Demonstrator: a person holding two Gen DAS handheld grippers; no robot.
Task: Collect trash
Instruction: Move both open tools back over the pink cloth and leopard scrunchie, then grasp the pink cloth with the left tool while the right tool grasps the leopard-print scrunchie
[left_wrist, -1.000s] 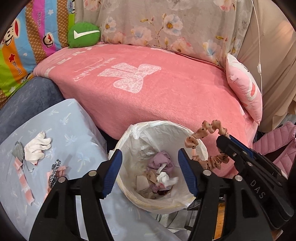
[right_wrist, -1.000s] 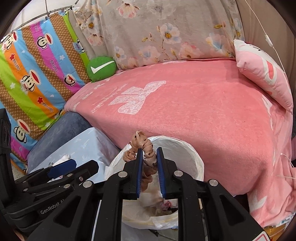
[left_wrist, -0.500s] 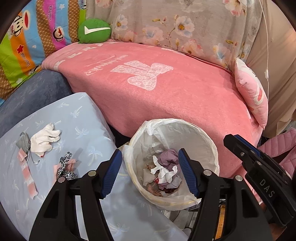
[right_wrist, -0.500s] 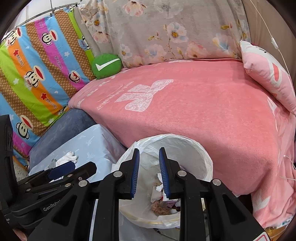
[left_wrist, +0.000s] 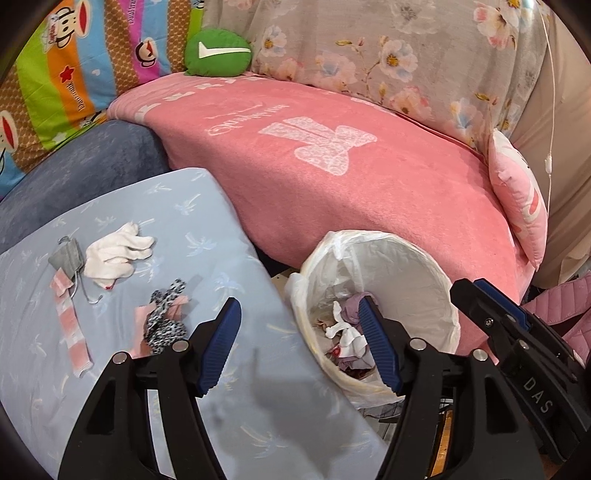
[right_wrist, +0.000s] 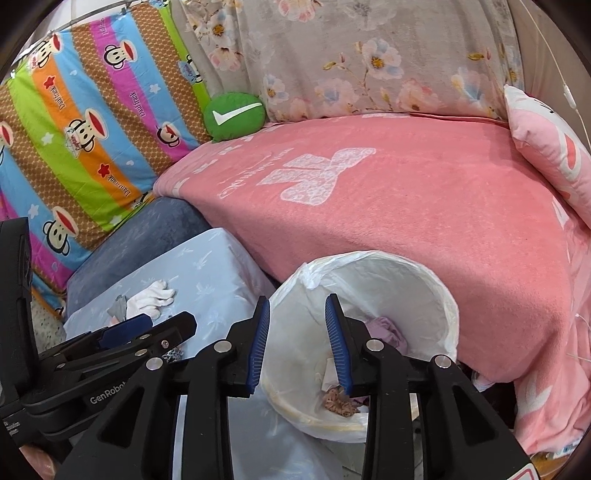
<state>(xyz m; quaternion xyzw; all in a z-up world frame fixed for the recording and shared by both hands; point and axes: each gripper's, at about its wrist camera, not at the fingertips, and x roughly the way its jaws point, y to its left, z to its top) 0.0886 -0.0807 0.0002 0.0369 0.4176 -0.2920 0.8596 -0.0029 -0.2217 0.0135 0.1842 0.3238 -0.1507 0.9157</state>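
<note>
A white-lined trash bin (left_wrist: 424, 273) stands between the light blue table (left_wrist: 229, 251) and the pink bed; it also shows in the right wrist view (right_wrist: 413, 280). It holds crumpled tissues, purple cloth and a tan spotted scrunchie (right_wrist: 338, 404). On the table lie a white glove (left_wrist: 116, 251), a grey mask (left_wrist: 66, 258), a pink striped strip (left_wrist: 70, 325) and a black-and-white scrunchie (left_wrist: 162, 321). My left gripper (left_wrist: 299, 350) is open and empty above the table's right edge. My right gripper (right_wrist: 297, 347) is open and empty over the bin's near rim.
The pink blanketed bed (left_wrist: 332, 166) fills the background, with a green cushion (left_wrist: 218, 53), a pink pillow (left_wrist: 521, 199) and a striped cartoon sheet (right_wrist: 81, 122). A blue-grey cushion (left_wrist: 81, 162) sits behind the table. A pink quilted bag (left_wrist: 561, 306) lies at right.
My right gripper opened and let the tan scrunchie drop into the bin. My left gripper swung left, away from the bin and toward the table.
</note>
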